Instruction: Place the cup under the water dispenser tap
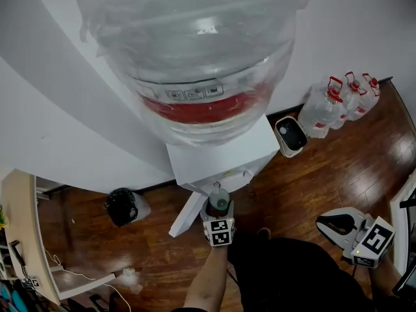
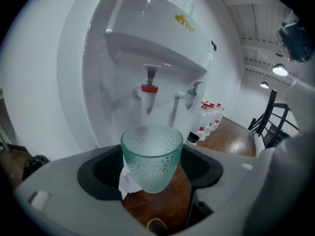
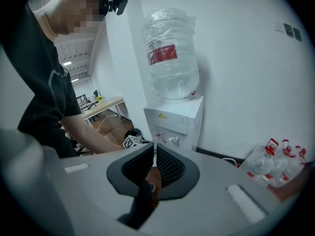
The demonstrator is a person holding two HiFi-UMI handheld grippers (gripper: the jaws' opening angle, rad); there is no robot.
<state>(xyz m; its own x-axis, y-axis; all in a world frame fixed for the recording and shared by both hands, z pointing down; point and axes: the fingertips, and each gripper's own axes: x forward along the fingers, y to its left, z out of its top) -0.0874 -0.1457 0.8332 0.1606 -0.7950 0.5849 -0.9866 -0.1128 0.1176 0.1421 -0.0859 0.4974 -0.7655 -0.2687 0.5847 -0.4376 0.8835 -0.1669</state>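
A pale green dimpled glass cup [image 2: 152, 156] stands upright between the jaws of my left gripper [image 2: 152, 168], which is shut on it. A bit of white paper [image 2: 126, 182] sits by the left pad. The cup hangs in front of and below the white water dispenser's [image 2: 162, 38] red tap [image 2: 149, 95] and white tap [image 2: 189, 93]. In the head view the left gripper [image 1: 218, 208] holds the cup [image 1: 219, 199] just before the dispenser's [image 1: 221, 155] front, under the big water bottle [image 1: 195, 57]. My right gripper [image 1: 338, 225] hangs off to the right, its jaws [image 3: 154, 157] shut on nothing.
Several spare water jugs with red caps [image 1: 341, 103] and a small white bin [image 1: 291, 135] stand by the wall to the dispenser's right. A black bin [image 1: 121, 207] sits on the wooden floor to its left. A desk edge [image 1: 19, 239] runs along the far left.
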